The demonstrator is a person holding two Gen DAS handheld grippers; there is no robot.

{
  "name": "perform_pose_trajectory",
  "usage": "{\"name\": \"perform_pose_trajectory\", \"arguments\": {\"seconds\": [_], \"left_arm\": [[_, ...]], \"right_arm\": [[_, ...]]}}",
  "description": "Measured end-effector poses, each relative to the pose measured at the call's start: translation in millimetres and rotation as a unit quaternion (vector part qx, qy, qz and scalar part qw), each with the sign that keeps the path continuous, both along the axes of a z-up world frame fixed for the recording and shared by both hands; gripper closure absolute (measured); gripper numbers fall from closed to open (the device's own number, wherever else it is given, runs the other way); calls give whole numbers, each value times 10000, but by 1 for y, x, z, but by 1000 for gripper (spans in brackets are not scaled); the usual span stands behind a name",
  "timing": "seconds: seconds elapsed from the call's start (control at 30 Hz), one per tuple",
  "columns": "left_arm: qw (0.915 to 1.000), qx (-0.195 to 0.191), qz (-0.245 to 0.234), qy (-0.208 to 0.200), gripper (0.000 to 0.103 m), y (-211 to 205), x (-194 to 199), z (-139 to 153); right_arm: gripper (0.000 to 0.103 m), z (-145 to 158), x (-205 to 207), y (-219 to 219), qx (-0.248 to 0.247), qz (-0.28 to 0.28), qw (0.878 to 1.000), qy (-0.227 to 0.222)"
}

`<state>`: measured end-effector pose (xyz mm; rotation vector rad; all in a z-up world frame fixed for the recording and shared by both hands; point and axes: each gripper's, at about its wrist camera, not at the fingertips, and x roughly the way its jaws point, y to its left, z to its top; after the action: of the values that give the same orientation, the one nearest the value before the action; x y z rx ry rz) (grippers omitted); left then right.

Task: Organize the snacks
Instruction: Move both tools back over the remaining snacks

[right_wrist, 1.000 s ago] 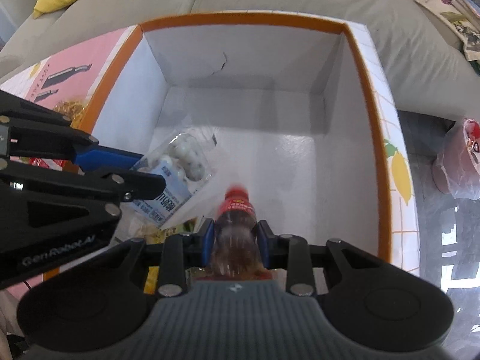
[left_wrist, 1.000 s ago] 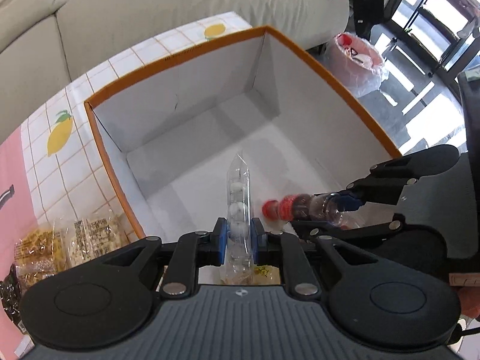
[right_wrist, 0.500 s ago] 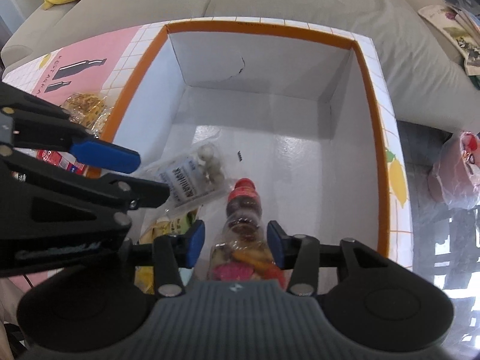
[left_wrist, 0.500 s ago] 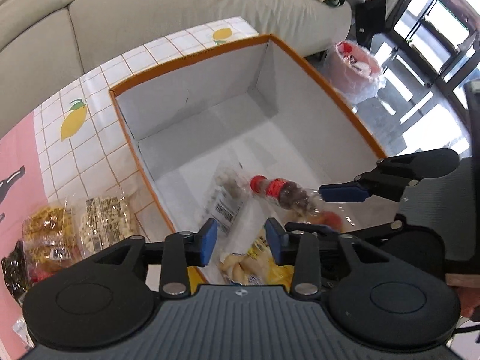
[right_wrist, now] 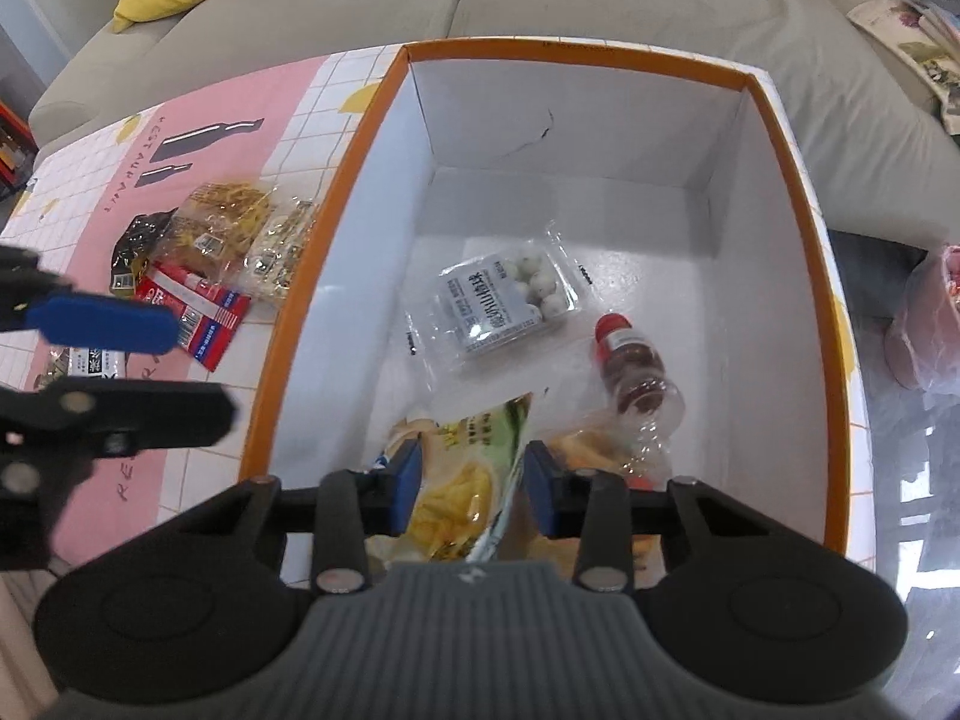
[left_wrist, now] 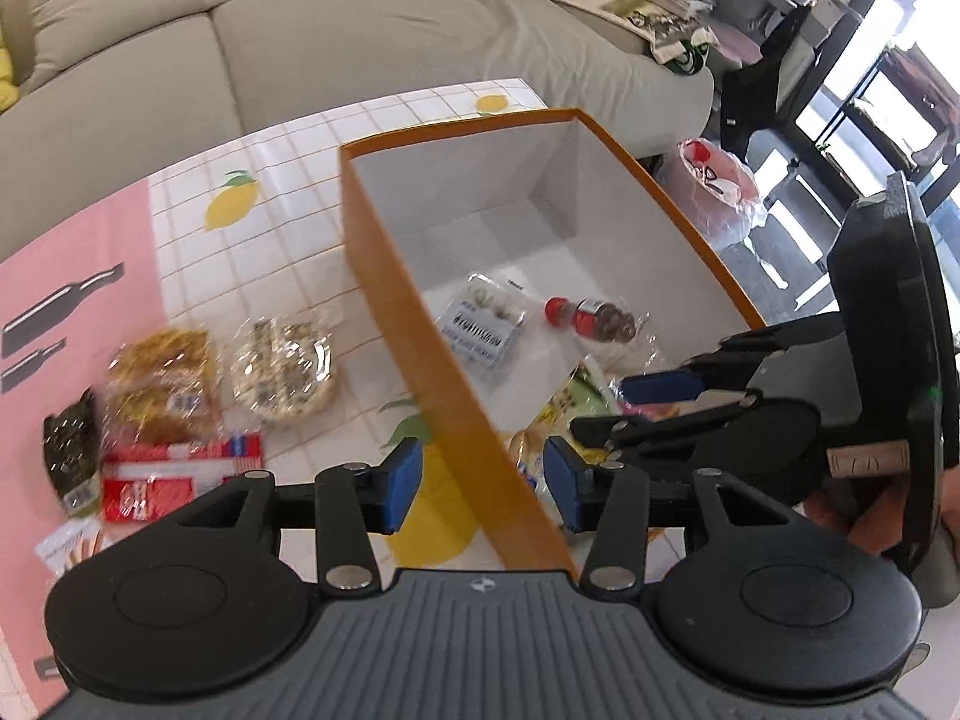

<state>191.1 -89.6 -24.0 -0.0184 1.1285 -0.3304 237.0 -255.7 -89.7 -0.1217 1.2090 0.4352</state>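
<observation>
We see a tabletop (right_wrist: 198, 84) under a cloth of pink panels and white lemon-print tiles. On it stands an orange box (right_wrist: 312, 252), white inside. At about nine o'clock from the box, a cluster of snacks lies on the cloth: a clear bag of yellow strips (right_wrist: 222, 216), a clear pack of pale pieces (right_wrist: 279, 258) just beside the box wall, a red packet (right_wrist: 198, 306) and a dark packet (right_wrist: 135, 246).

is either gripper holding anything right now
No, nothing is held. The left gripper stands open over the box wall; the right gripper is open above the chip bag, its pads not pressing it.
</observation>
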Motion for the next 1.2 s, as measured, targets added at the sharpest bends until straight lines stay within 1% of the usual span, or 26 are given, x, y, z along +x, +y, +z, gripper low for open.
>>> {"name": "perform_pose_trajectory", "arguments": {"seconds": [0.07,0.17,0.23,0.27,0.37,0.43,0.47,0.63,0.67,0.73,0.83,0.9,1.03,1.1,1.2], "left_arm": [[10000,-38,73,-40,48,9,-9,4],[9997,-97,159,-149,48,23,-24,11],[9992,-168,251,-252,48,33,-34,17],[9988,-218,300,-310,48,39,-40,21],[9973,-288,442,-516,48,56,-55,29],[9952,-318,601,-700,50,69,-67,33],[9941,-327,670,-785,50,75,-73,35],[9871,-208,1116,-1126,50,106,-99,38],[9853,-149,1219,-1190,50,112,-104,37],[9819,-34,1435,-1238,51,123,-110,34],[9779,-39,1728,-1176,50,141,-117,26],[9760,-49,1863,-1126,50,151,-120,19],[9747,-62,2043,-900,49,166,-124,3],[9749,-68,2092,-761,49,172,-124,-6],[9743,-68,2157,-654,48,178,-122,-18]], "right_arm": [[64,5,-7,5,-180,-50,9997,-134],[57,20,-24,12,-333,-90,9983,-461],[50,32,-38,15,-349,-158,9963,-763],[43,40,-46,18,-335,-210,9947,-949],[40,59,-68,26,-102,-322,9894,-1415],[31,69,-82,32,144,-364,9864,-1597],[22,74,-88,36,264,-416,9847,-1674],[20,83,-116,62,705,-419,9787,-1882],[18,83,-121,69,749,-415,9782,-1894],[16,75,-124,85,814,-447,9783,-1850],[16,68,-128,98,1001,-554,9783,-1728],[16,63,-132,106,1015,-639,9785,-1678],[16,52,-138,126,804,-547,9812,-1666],[16,45,-139,135,725,-478,9822,-1667],[16,36,-135,146,627,-464,9827,-1678]]}}
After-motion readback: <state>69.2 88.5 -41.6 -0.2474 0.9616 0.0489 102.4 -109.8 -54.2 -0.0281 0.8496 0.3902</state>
